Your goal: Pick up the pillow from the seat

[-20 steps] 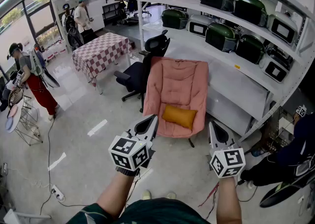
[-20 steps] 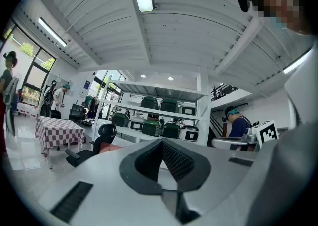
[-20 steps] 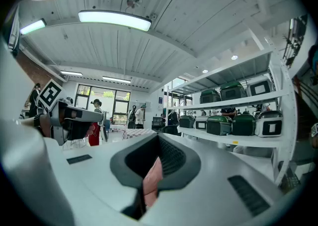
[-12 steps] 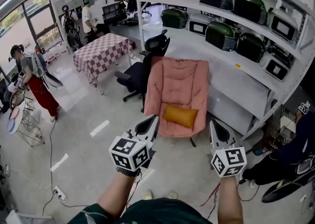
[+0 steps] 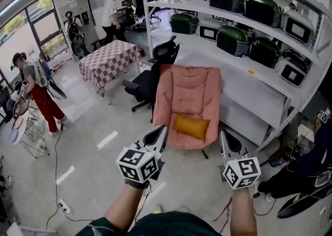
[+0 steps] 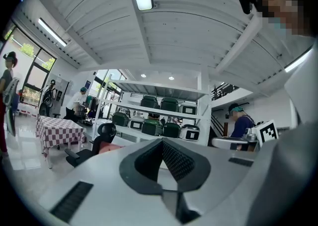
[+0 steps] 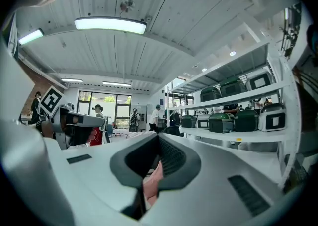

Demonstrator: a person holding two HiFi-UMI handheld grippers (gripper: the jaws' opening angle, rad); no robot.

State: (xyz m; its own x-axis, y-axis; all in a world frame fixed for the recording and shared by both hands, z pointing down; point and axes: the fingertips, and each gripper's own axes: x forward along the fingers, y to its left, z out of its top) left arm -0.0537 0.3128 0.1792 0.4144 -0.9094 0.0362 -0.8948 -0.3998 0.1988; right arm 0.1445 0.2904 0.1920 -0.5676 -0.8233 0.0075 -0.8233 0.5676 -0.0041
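An orange pillow [image 5: 191, 126] lies on the seat of a pink padded chair [image 5: 189, 89] in the middle of the head view. My left gripper [image 5: 161, 130] is held level in front of the chair's left front corner, short of the pillow, with its jaws together and nothing between them. My right gripper [image 5: 224, 135] hovers to the right of the seat's front edge, also shut and empty. In the right gripper view, the chair's pink fabric [image 7: 153, 183] shows through the slit below the closed gripper tips [image 7: 158, 136]. The left gripper view shows its own tips [image 6: 162, 141] closed.
A black office chair [image 5: 148, 74] stands just left of the pink chair, and a checkered table [image 5: 106, 59] farther left. White shelving [image 5: 249, 71] with green cases runs along the right. People stand at the left [image 5: 36, 92], at the back [image 5: 110, 14], and one crouches at the right [image 5: 306, 165].
The person at the back has walked to the right. The chair and pillow sit slightly lower in the head view. Both grippers keep the same pose.
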